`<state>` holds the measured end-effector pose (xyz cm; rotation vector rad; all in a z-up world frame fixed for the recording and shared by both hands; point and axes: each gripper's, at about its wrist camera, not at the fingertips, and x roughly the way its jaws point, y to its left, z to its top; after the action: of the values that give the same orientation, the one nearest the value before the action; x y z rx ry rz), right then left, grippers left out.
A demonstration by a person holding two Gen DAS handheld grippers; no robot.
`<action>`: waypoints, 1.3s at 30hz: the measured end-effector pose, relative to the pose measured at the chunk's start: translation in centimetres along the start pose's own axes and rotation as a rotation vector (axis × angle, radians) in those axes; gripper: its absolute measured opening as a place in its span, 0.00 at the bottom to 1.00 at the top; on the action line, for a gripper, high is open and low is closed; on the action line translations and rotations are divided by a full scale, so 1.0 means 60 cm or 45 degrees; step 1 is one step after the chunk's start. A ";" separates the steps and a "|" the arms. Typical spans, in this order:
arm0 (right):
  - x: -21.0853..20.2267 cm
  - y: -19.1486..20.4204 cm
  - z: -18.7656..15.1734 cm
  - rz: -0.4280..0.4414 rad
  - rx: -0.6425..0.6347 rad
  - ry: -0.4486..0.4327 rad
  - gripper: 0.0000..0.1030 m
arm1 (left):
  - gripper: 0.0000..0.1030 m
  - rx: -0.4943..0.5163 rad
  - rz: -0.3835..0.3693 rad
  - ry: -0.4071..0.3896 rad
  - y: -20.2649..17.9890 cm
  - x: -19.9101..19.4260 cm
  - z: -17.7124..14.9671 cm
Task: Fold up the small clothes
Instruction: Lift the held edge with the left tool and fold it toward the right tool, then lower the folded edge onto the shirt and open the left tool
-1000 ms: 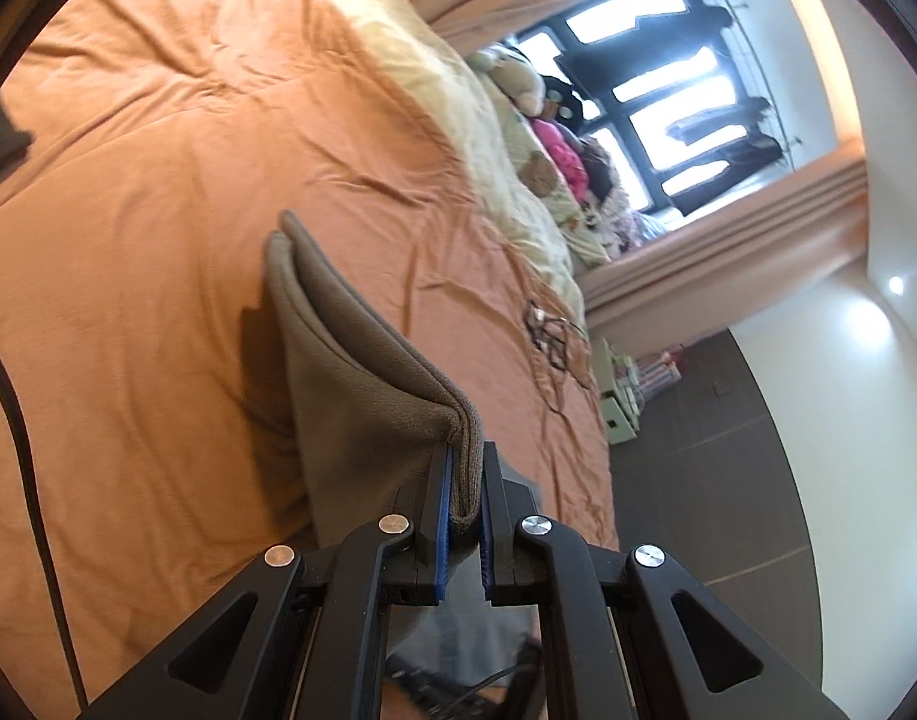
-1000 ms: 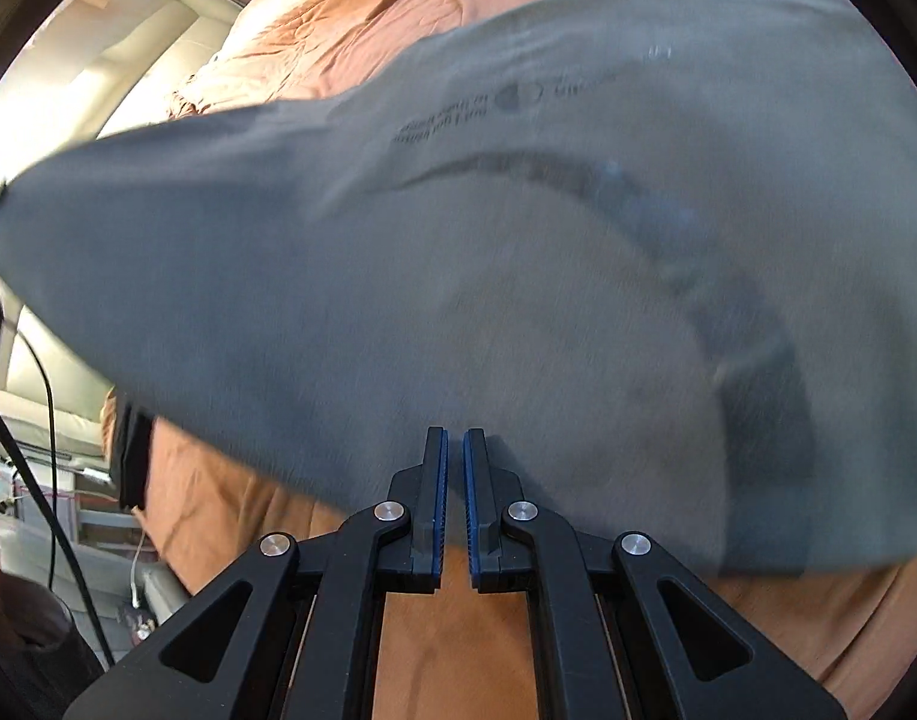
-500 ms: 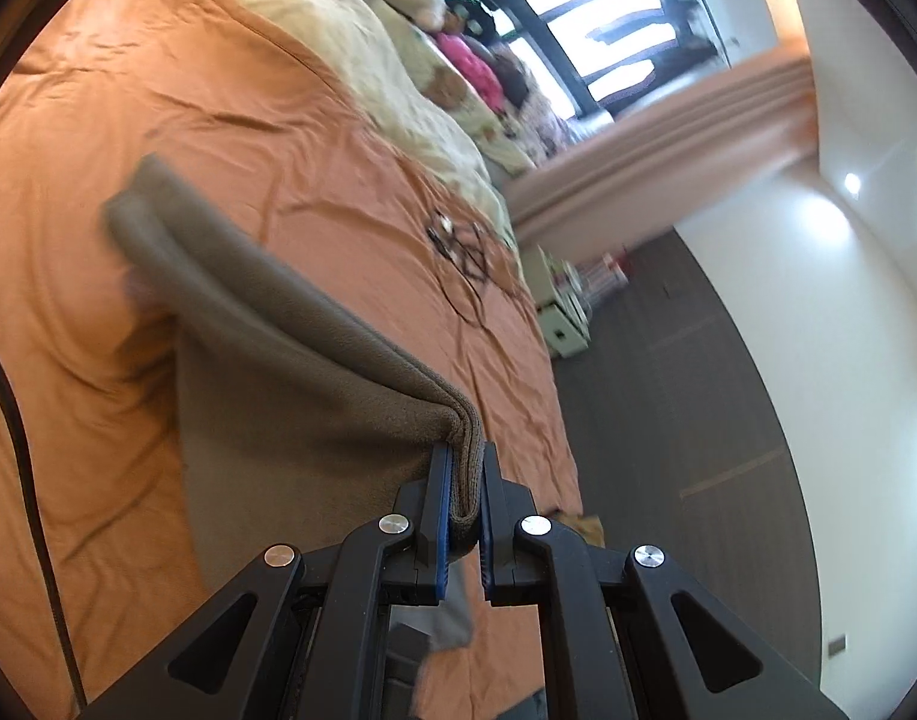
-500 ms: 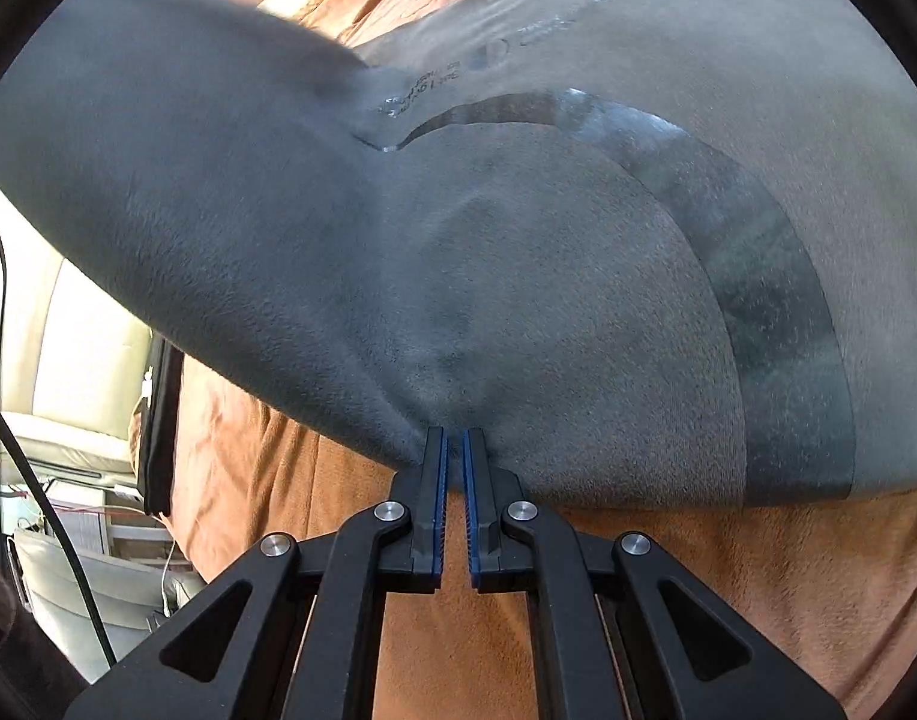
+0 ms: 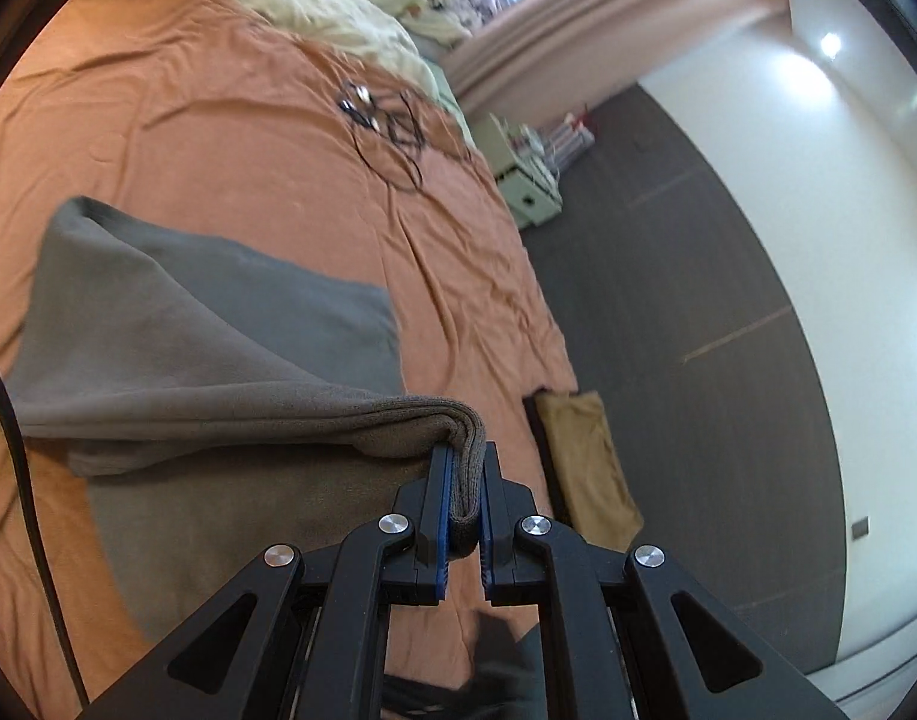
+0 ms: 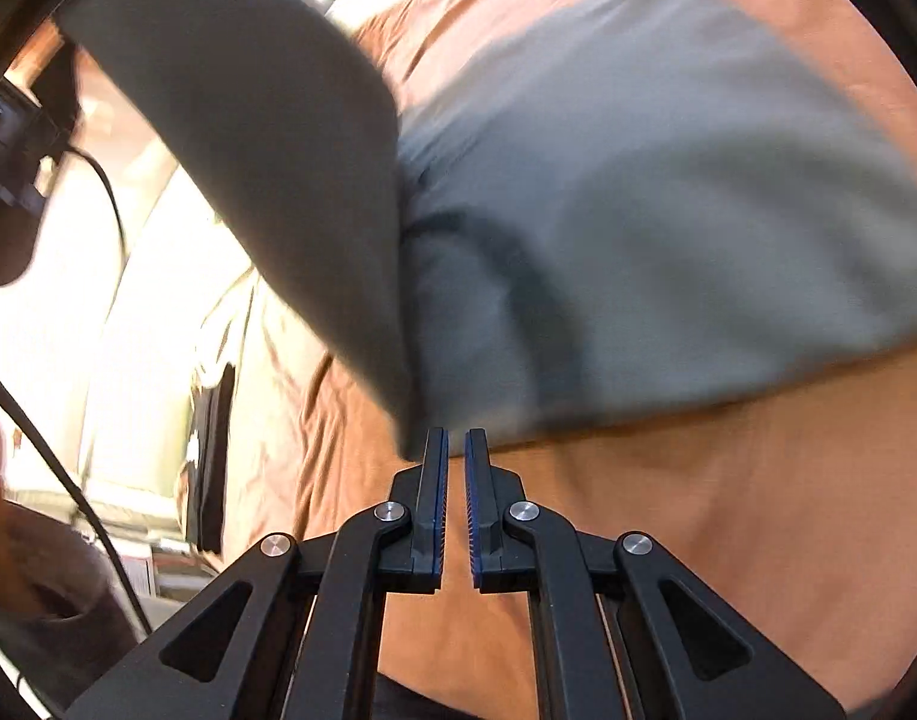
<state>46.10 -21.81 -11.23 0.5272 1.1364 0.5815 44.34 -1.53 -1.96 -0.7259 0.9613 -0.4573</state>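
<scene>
We hold grey garment over bed | left gripper fingers pinch folded edge | right gripper fingers nearly closed, grip uncertain | risk: thin corner slipping, skewing fold

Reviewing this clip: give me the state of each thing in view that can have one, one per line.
Grey garment: partly folded, one edge lifted, the rest lying on the bed.
Left gripper: shut on the garment's bunched edge.
Right gripper: shut; garment right at its tips, grip unclear.
Orange bedsheet: spread, wrinkled.
Cable: lying loose on the sheet.
</scene>
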 end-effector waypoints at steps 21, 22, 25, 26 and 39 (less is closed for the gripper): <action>-0.146 -0.072 -0.043 -0.258 -0.048 -0.158 0.03 | 0.16 0.135 0.096 0.408 -0.041 0.232 -0.108; -0.150 -0.070 -0.043 -0.269 -0.059 -0.158 0.03 | 0.21 0.114 0.084 0.424 -0.032 0.234 -0.109; -0.158 -0.063 -0.042 -0.283 -0.092 -0.170 0.48 | 0.49 0.061 0.086 0.398 -0.003 0.220 -0.105; -0.161 -0.061 -0.042 -0.272 -0.104 -0.178 0.79 | 0.55 0.058 0.123 0.359 0.010 0.205 -0.101; -0.139 -0.033 -0.002 -0.336 -0.335 -0.182 0.74 | 0.62 0.042 0.459 0.178 0.155 0.052 -0.109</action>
<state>43.73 -28.84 -6.95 0.1850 0.9565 0.4471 40.64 0.48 -12.96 -0.4807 1.1864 -0.2080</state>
